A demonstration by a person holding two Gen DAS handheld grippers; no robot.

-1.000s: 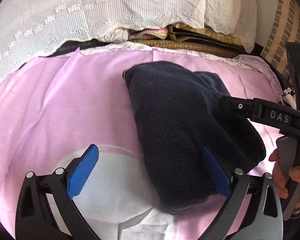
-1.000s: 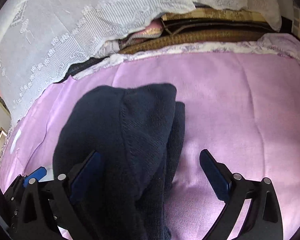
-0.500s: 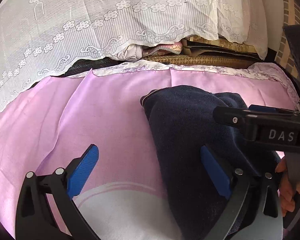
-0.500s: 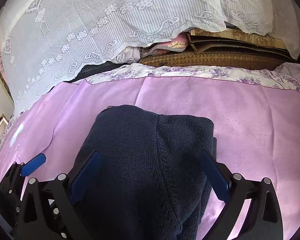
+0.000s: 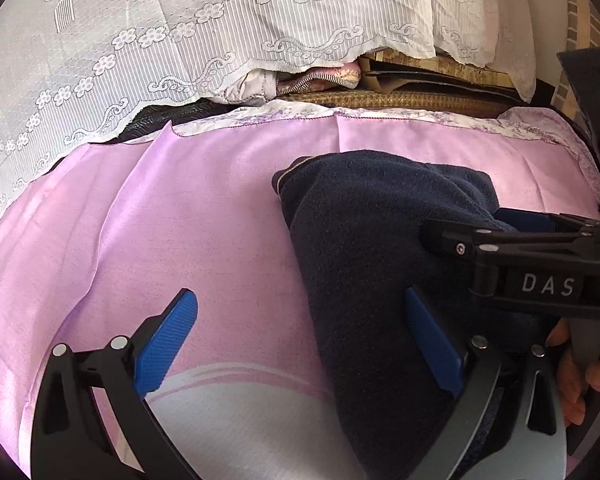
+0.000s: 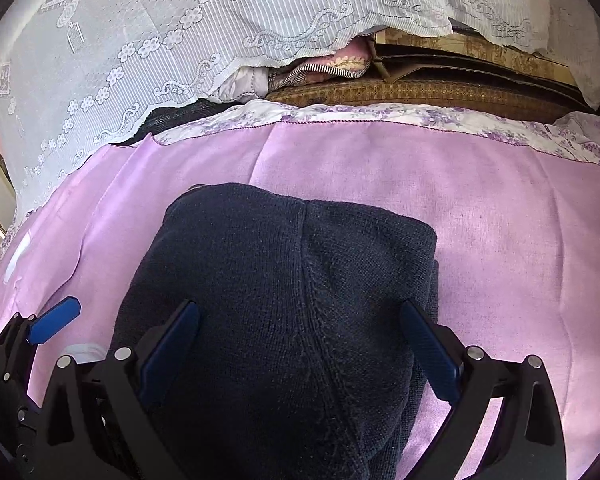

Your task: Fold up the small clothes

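Navy knit garment [image 6: 284, 300] on pink sheet [image 6: 500, 216]

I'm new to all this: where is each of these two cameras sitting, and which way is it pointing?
Left wrist view: sits on the left gripper, looking forward over the pink sheet; its open fingers, the right gripper and the person's hand show.
Right wrist view: sits on the right gripper, looking forward over the dark knit garment; its open fingers show, the left gripper at lower left.
Both share the garment, pink sheet and white lace cloth behind.
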